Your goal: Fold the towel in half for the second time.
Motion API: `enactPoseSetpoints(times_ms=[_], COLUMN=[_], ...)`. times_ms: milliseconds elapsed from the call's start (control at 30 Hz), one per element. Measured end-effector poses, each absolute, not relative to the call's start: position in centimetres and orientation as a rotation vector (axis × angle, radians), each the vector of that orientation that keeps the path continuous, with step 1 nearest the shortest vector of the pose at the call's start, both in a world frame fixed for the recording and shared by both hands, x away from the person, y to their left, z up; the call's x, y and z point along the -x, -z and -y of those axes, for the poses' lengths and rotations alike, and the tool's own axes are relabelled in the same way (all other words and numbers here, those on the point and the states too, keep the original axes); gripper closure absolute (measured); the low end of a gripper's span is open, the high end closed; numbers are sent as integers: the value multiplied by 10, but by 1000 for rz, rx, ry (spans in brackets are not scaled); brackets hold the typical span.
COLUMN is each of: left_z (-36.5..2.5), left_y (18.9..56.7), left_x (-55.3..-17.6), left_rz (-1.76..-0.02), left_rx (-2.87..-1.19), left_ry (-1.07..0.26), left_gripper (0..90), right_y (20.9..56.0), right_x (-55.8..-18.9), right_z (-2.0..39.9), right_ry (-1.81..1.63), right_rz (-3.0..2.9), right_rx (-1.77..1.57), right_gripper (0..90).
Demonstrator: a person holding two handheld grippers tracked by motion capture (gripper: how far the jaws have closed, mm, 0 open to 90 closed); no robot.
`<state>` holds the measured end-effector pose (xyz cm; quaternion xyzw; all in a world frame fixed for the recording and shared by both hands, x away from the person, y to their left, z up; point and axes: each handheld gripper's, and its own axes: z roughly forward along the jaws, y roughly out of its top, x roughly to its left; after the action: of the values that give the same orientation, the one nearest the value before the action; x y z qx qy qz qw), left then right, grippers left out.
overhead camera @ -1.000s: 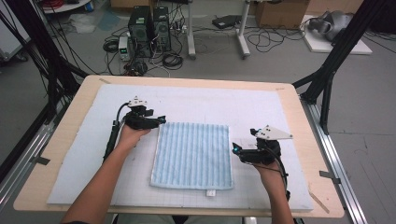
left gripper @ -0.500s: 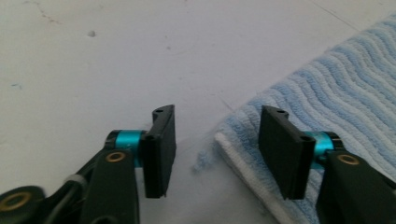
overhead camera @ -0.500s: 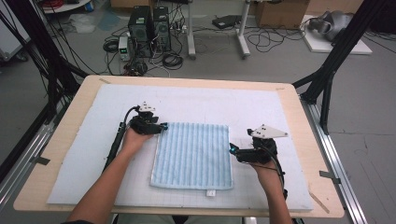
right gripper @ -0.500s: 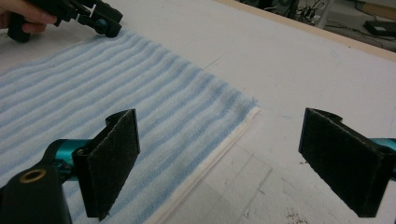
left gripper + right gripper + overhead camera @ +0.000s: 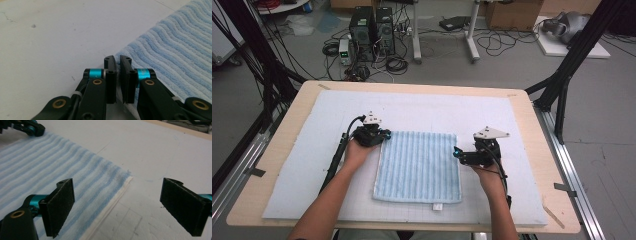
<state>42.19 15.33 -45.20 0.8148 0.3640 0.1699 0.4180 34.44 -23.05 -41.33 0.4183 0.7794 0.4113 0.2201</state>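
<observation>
1 striped towel [image 5: 418, 166], 2 tools: left [image 5: 384, 136], right [image 5: 457, 152]; 1 white mat [image 5: 422, 107].

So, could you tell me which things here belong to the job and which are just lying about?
In the job:
- blue striped towel
- left gripper, jaws just closed at the towel's far left corner
- right gripper, open at its right edge

Lying about:
- computer towers
- cables on the floor
- cardboard box
</observation>
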Motion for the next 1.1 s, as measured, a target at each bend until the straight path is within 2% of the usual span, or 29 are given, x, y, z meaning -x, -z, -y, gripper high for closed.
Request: enactPoseSetpoints(times_ms=[233, 300, 467, 800, 933, 1100], left_z=[-154, -155, -155, -156, -158, -163], left_y=[452, 452, 452, 452, 452, 452], left_x=[-423, -423, -423, -424, -425, -427], left_rz=[-922, -921, -923, -925, -936, -973], left_rx=[-2032, -2035, -2031, -2027, -2014, -1963], left_ry=[-409, -406, -400, -387, -373, -324], left_gripper=[836, 836, 836, 842, 848, 849], right_y=[421, 422, 425, 442, 442, 439], right_x=[-368, -375, -394, -414, -414, -415], right_z=[224, 223, 213, 201, 199, 197], right_ry=[-1106, -1105, -1085, -1022, -1032, -1017], right_rz=[-2175, -2175, -2246, -2319, -2345, -2360], right_rx=[-1200, -1213, -1191, -1261, -1237, -1231], right_gripper=[121, 161, 317, 554, 791, 832])
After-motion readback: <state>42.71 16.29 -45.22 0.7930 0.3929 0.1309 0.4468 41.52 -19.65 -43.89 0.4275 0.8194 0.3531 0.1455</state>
